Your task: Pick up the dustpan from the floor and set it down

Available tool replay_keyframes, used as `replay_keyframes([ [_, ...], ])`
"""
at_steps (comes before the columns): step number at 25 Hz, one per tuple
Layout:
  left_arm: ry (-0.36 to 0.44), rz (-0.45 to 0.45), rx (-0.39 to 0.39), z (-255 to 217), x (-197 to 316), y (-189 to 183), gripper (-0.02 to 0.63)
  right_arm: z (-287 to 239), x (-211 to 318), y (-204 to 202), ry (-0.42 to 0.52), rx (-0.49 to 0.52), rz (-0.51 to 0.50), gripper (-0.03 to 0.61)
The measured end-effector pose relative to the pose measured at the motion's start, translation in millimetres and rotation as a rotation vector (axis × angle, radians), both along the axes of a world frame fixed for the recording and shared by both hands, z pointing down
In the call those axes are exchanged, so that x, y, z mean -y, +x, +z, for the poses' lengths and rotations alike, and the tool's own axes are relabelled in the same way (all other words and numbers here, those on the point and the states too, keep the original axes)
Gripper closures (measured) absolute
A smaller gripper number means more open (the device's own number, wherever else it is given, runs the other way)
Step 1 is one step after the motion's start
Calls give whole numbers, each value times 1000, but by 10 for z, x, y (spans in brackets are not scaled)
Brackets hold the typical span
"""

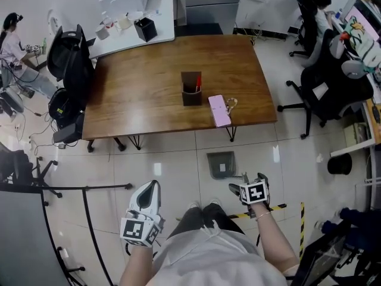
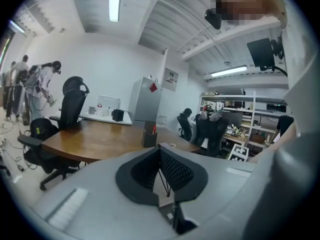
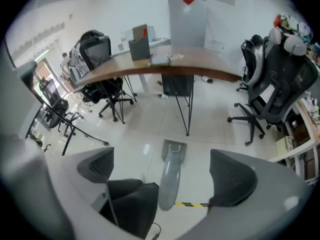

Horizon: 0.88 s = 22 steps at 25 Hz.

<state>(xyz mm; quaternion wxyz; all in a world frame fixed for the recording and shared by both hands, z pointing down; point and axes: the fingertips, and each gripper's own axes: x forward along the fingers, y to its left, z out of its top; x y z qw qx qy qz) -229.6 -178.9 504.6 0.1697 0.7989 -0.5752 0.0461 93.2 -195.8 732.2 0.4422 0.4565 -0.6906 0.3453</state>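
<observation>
OFFICE FLOOR, mid-task: A pale tiled floor [image 1: 172, 165] fills the head view, w/ a wide wooden desk [image 1: 149, 88] across its upper half. The grey dustpan [image 1: 221, 164] sits on the tiles just in front of the desk's near edge, between the desk and the standing person.

Its long axis runs desk-to-person: scoop end toward the desk, handle [image 3: 169, 181] coming back and apparently up toward the right hand-held gripper [image 1: 248, 183]. In the right gripper view the handle's free end shows in the gap between the jaws, which stand spread as wide as they go. Neither pad touches it, so nothing is held.

The left hand-held gripper [image 1: 153, 186], well apart on the person's other side, has its jaws closed together on nothing and points out toward the desk, not at the pan.

Right hand is clearly the nearer one. Any regrasp looks to turn on closing square across that handle, approx. where it already lies.
</observation>
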Motion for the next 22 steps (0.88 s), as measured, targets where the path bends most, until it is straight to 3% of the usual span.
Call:
replay_keyframes([
  [2, 6, 16, 25, -145, 11, 48, 600, -555, 50, -209, 98, 50, -18, 13],
  [3, 16, 30, 28, -213, 21, 98, 600, -861, 77, -302, 174, 50, -27, 87],
  [4, 28, 48, 27, -267, 32, 161, 600, -1174, 102, -384, 268, 37, -36, 247],
  [5, 41, 69, 24, -315, 45, 235, 600, -1476, 120, -471, 368, 26, -48, 455],
  [6, 53, 92, 19, -360, 55, 316, 600, -1745, 118, -577, 455, 31, -64, 559],
  [8, 78, 131, 12, -476, 54, 490, 600, -2150, 39, -811, 562, 91, -104, 577],
  [13, 142, 125, -15, -855, -180, 771, 600, -2708, -369, -1062, 661, 179, -171, 577],
  [18, 189, 88, 41, -1028, -780, 1013, 600, -2950, -907, -839, 703, 214, -212, 577],
  [22, 182, 35, 51, -1001, -1410, 1158, 600, -3014, -1514, -592, 692, 252, -230, 577],
])
